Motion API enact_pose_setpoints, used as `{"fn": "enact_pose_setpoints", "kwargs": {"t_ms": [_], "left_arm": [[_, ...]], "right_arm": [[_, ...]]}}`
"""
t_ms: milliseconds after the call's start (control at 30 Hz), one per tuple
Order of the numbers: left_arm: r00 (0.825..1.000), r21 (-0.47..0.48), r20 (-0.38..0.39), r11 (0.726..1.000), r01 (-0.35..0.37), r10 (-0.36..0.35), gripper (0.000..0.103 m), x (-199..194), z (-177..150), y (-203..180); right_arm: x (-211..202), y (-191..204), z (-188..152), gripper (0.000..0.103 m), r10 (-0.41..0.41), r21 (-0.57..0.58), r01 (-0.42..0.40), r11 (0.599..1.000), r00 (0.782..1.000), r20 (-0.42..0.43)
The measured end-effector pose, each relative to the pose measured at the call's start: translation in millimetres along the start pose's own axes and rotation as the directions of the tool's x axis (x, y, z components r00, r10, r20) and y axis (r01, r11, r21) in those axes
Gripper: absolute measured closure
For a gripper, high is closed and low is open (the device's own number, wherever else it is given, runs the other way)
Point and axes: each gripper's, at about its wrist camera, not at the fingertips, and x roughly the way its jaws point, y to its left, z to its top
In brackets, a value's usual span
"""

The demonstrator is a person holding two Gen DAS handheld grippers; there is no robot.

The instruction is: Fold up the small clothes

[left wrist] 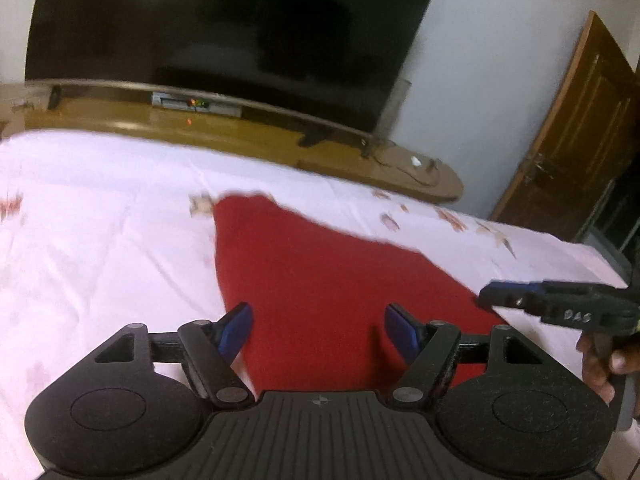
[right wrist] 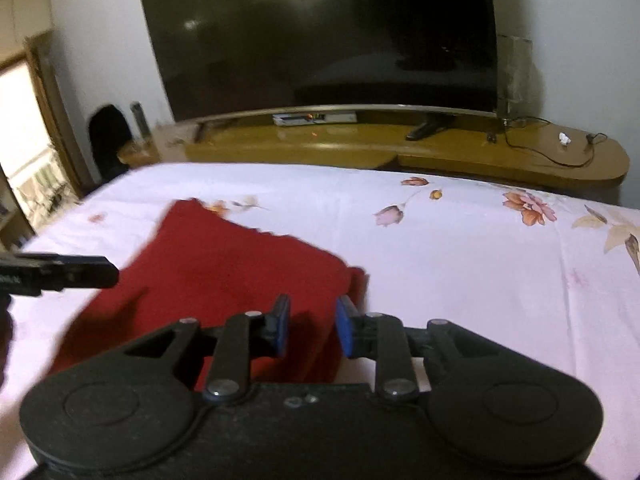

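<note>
A red garment lies spread on the white floral bedsheet. My left gripper is open, its blue pads wide apart above the garment's near edge, holding nothing. The right gripper shows from the side in the left wrist view, at the garment's right edge. In the right wrist view the garment lies left of centre, and my right gripper is open with a narrower gap over its near right corner. The left gripper's fingers reach in from the left.
A large dark television stands on a long wooden unit beyond the bed, with a set-top box and cables on it. A wooden door is at the right. The bedsheet stretches to the right of the garment.
</note>
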Motion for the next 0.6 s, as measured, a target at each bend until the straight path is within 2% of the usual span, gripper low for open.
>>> {"fn": "enact_pose_setpoints", "kwargs": {"t_ms": [100,133,200,300,400,500,600], "left_arm": [[0.998,0.019,-0.042,0.999,-0.045,0.046,0.031,10.7,-16.6,-3.6],[0.997,-0.012,-0.058,0.999,-0.048,0.047,0.031,16.8,-19.1,-0.1],[0.997,-0.083,-0.074,0.996,-0.018,0.012,0.028,22.0,-23.1,10.1],[0.998,-0.118,-0.069,0.993,-0.004,-0.004,0.027,15.9,-28.1,16.9],[0.999,-0.085,-0.038,0.996,-0.004,0.001,0.027,-11.9,-33.4,11.8],[1.000,-0.079,-0.025,0.997,0.016,-0.018,0.027,-37.6,-49.7,7.2],[0.998,-0.069,-0.059,0.998,0.001,-0.005,0.027,-49.8,-74.4,4.9]], "right_arm": [[-10.8,17.4,-9.8,0.074,0.038,-0.055,-0.039,0.998,0.999,-0.009],[-7.3,23.0,-14.8,0.074,0.033,-0.086,-0.035,0.996,0.999,-0.025],[12.2,25.7,-24.4,0.072,-0.061,-0.132,0.048,0.990,0.993,-0.096],[19.7,8.9,-25.8,0.065,-0.057,-0.029,0.054,0.998,0.992,-0.114],[1.9,15.8,-20.4,0.071,-0.066,-0.035,0.063,0.997,0.994,-0.088],[-24.6,20.8,-23.9,0.069,-0.018,-0.015,0.017,1.000,0.998,-0.056],[-30.4,22.8,-39.5,0.067,0.039,0.002,-0.039,0.999,0.996,-0.078]]}}
